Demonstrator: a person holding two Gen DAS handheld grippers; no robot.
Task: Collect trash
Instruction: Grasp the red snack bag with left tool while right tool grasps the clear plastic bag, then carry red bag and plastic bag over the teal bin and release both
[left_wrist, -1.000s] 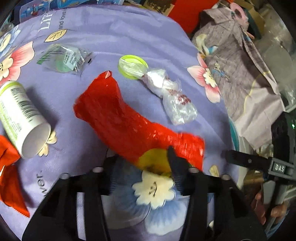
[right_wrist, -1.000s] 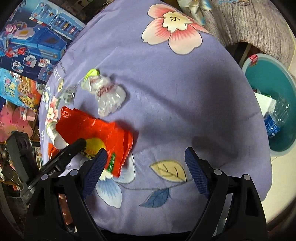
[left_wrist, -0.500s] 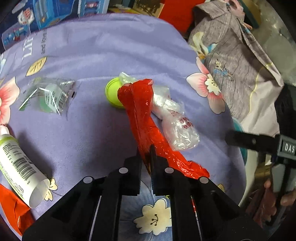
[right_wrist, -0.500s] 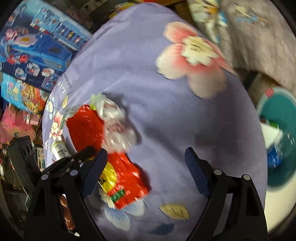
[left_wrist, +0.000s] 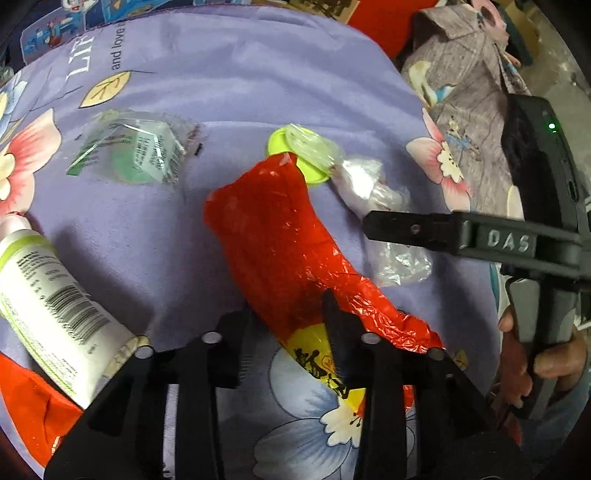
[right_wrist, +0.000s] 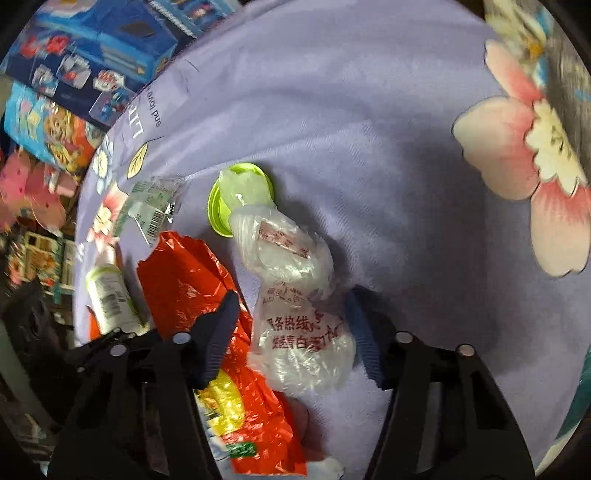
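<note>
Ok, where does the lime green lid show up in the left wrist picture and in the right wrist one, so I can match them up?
Left wrist: the lime green lid sits upper centre, just past the far tip of the red wrapper.
Right wrist: the lid is left of centre, partly under the clear plastic bag.
Shared landmark: the clear plastic bag, touching the lid in both views.

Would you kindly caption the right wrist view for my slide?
Open right gripper straddles a clear plastic bag beside a red wrapper on purple cloth.
</note>
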